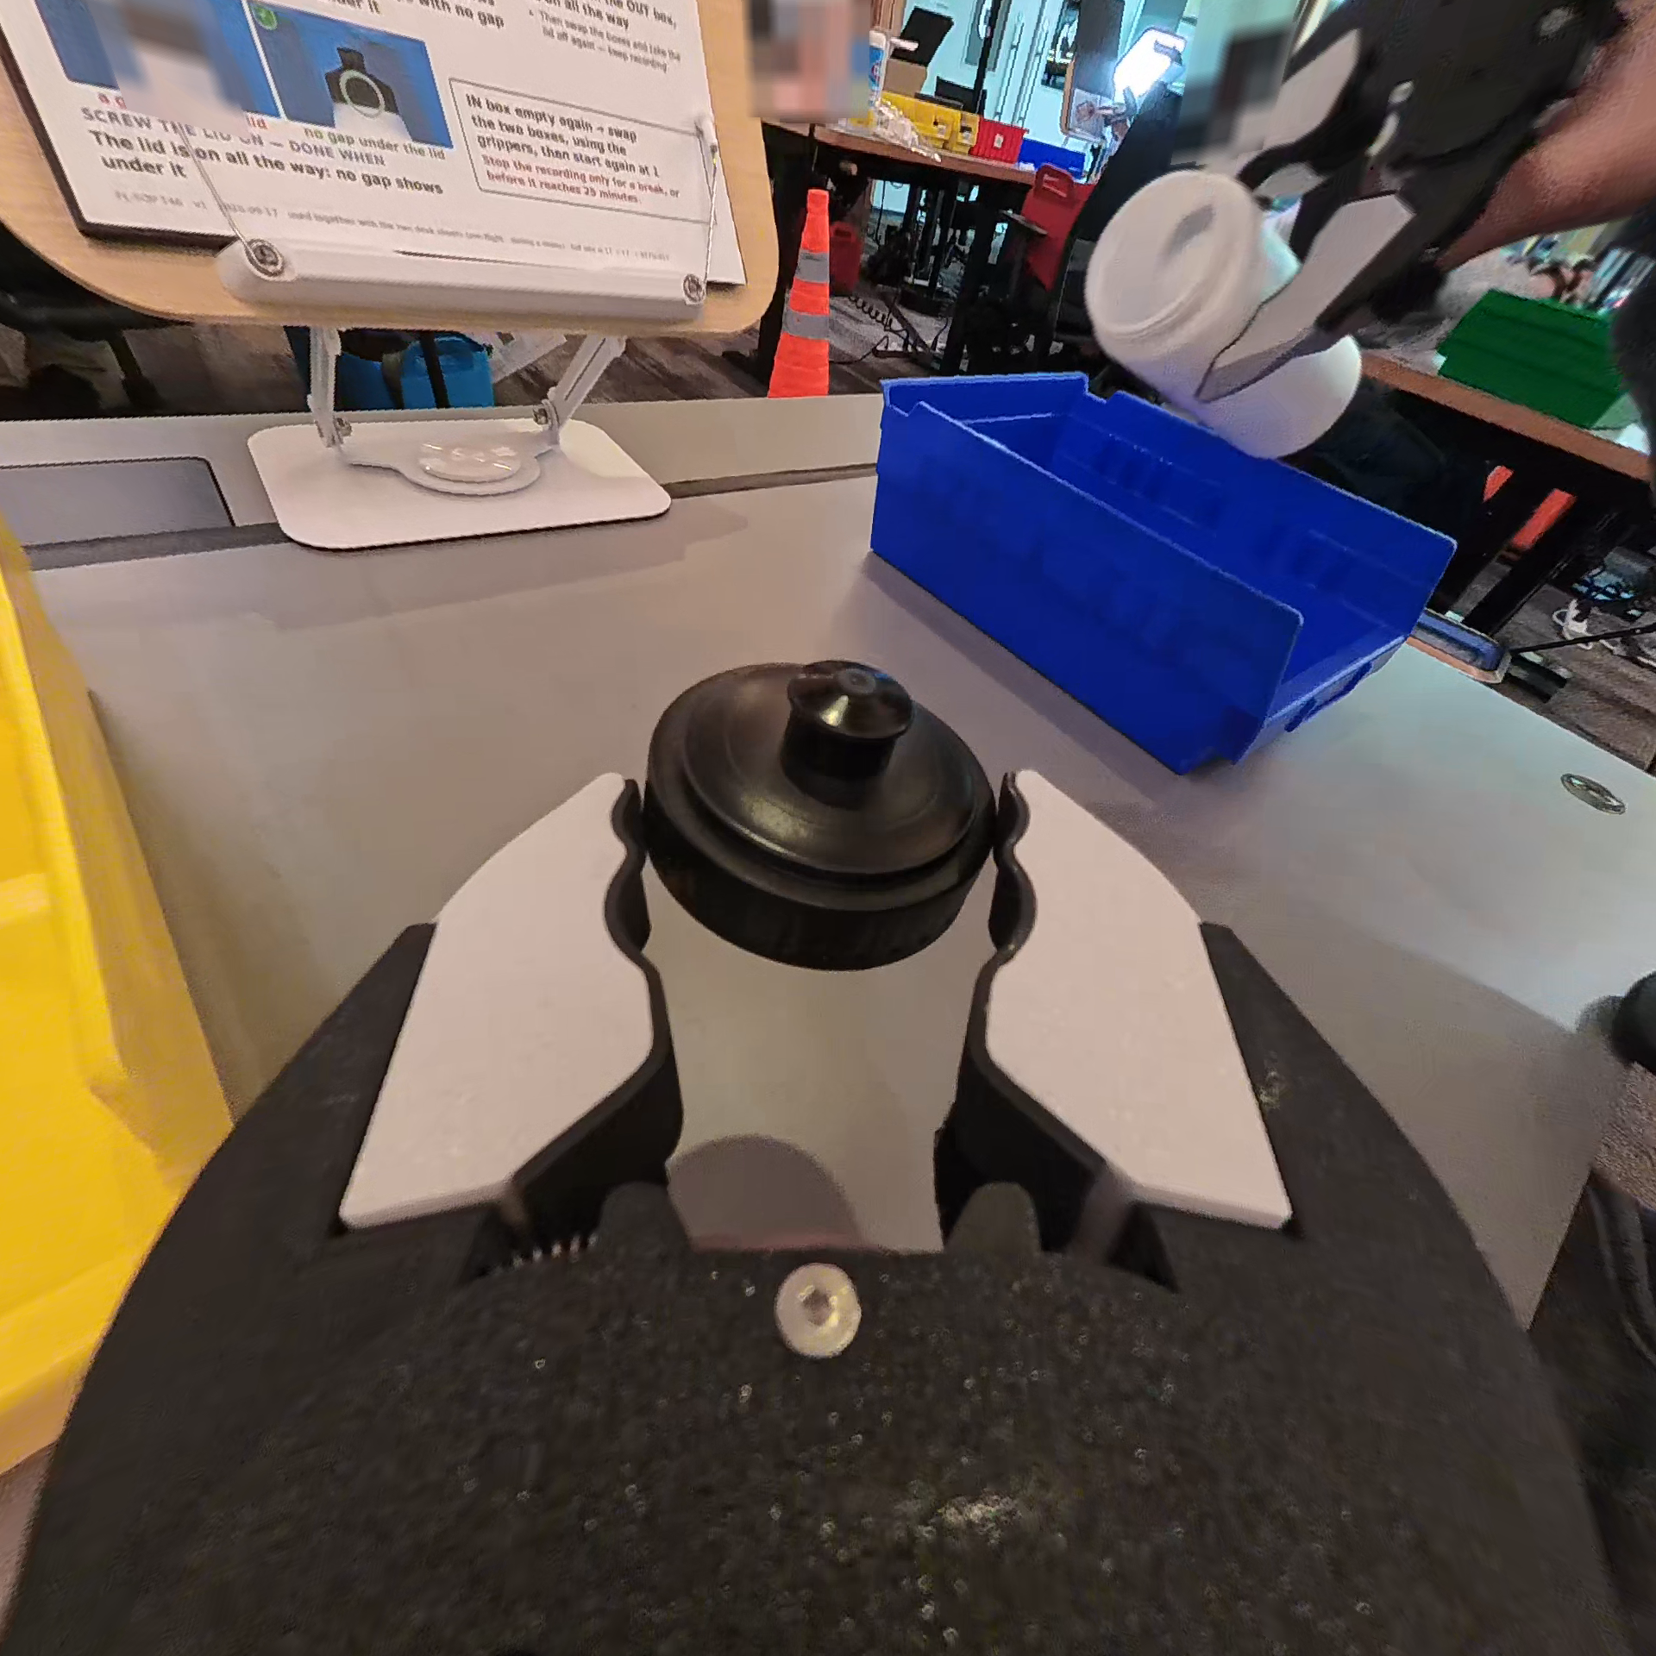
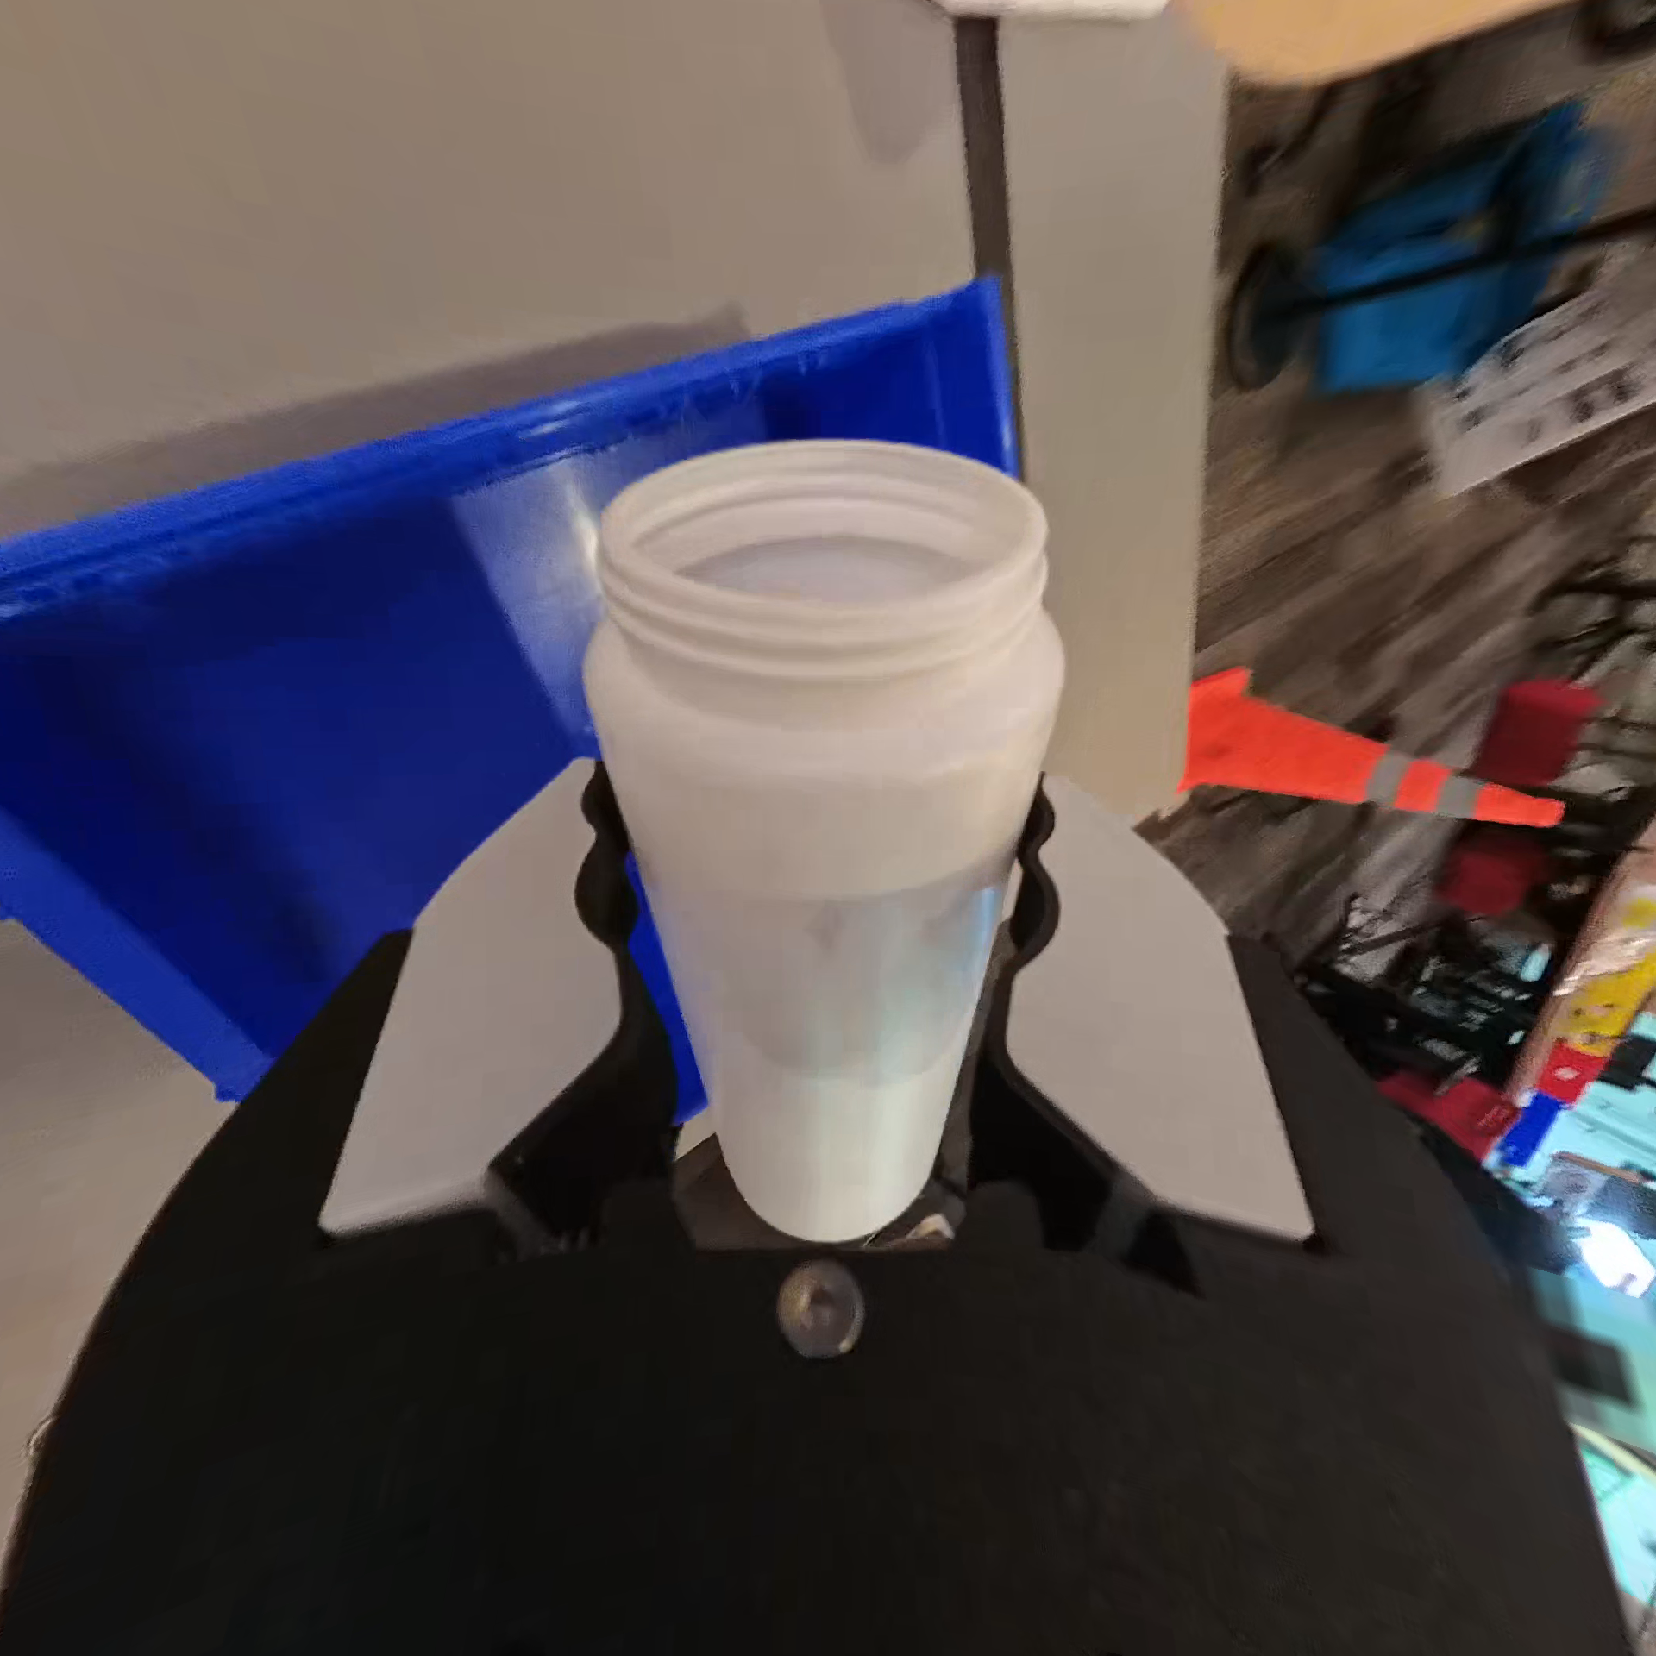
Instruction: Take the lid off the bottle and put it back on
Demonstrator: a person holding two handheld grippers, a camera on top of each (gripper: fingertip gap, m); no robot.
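Much of the right wrist view is blurred, and the base of the white bottle (image 2: 820, 806) is hidden between the fingers of the right hand-held gripper (image 2: 815, 833). This hand-held gripper is closed on the bottle body — the threaded mouth is open, with no lid, and it hangs above the blue bin (image 2: 269, 699). The left hand-held gripper (image 1: 815, 833) grips the black lid (image 1: 811, 824) by its rim, above the grey counter (image 1: 403, 699). A yellow bin (image 1: 72, 986) is cut off at the left edge. Behind stand an instruction sheet on a stand (image 1: 448, 466) and — on the floor — an orange cone (image 1: 806, 296).
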